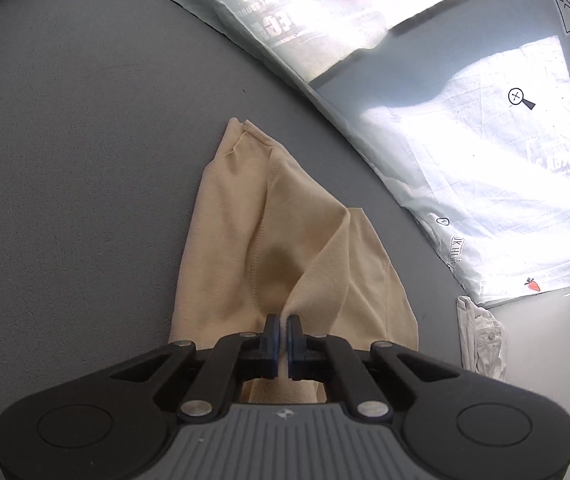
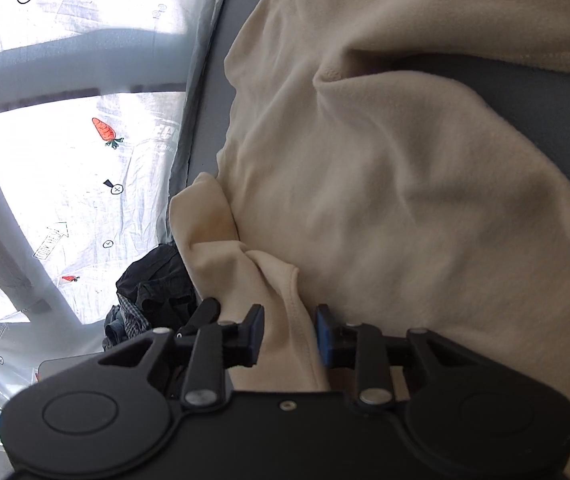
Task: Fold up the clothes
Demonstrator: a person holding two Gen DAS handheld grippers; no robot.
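A beige knit garment (image 1: 269, 232) hangs in a bunched cone over the grey surface (image 1: 85, 160) in the left wrist view. My left gripper (image 1: 283, 330) is shut on a pinch of its fabric, the blue pads pressed together. In the right wrist view the same beige garment (image 2: 385, 184) spreads wide and rumpled over the grey surface. My right gripper (image 2: 289, 332) is open, its blue pads apart, with a hemmed fold of the garment lying between them.
A pale sheet printed with carrots (image 1: 465, 152) borders the grey surface; the carrot sheet (image 2: 65, 184) fills the left of the right wrist view. A small white crumpled garment (image 1: 481, 340) lies by its edge. Dark clothes (image 2: 153, 280) are piled near my right gripper.
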